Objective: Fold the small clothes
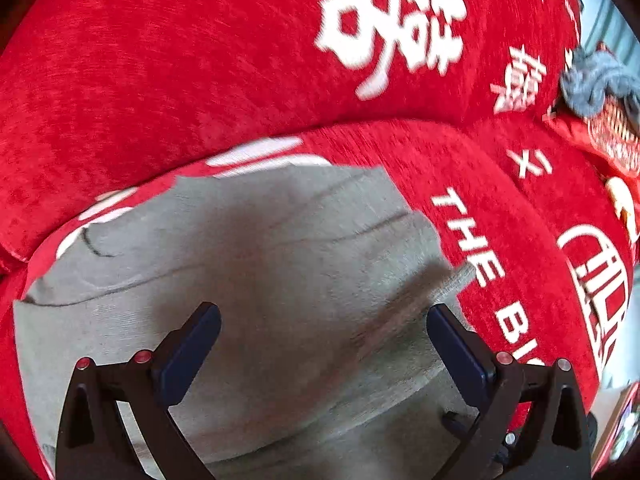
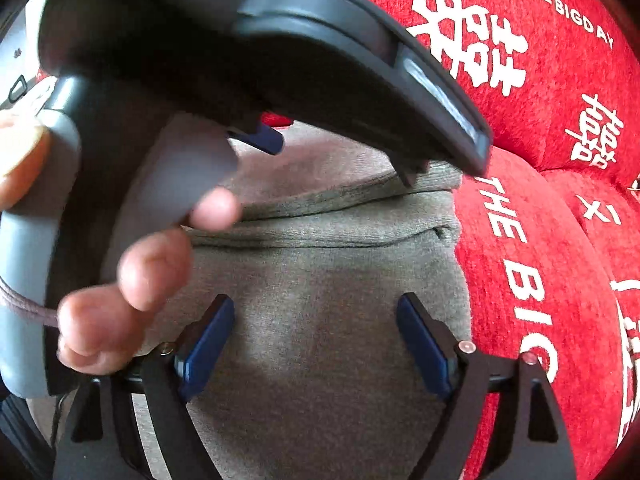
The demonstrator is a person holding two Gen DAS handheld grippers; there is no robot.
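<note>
Both tongs stand wide open with nothing between their blue pads: the left tongs [image 1: 324, 320] hang over the grey garment [image 1: 248, 264], and the right tongs [image 2: 316, 320] hover above the same cloth, a little nearer its right-hand edge. The garment lies spread on a red sofa cover [image 1: 160, 80] printed with white characters and the words "THE BIG DAY", and it looks already doubled over, with stacked folded edges running across it in the right wrist view. There, the person's hand [image 2: 132, 276] grips the left tool's handle, close above the cloth. A narrow grey strip, perhaps a cuff or drawstring [image 1: 452, 280], pokes out at the garment's right side and is blurred, so I cannot say which. To my eye a fold has just been laid and the next is to be set up. To do it well, I would come down on one clean edge with each tool, pinch every layer together, tuck that loose strip in first, and carry the fold over level so the stacked edges stay aligned. Further off lies a bluish-grey heap of cloth [image 1: 596, 80].
</note>
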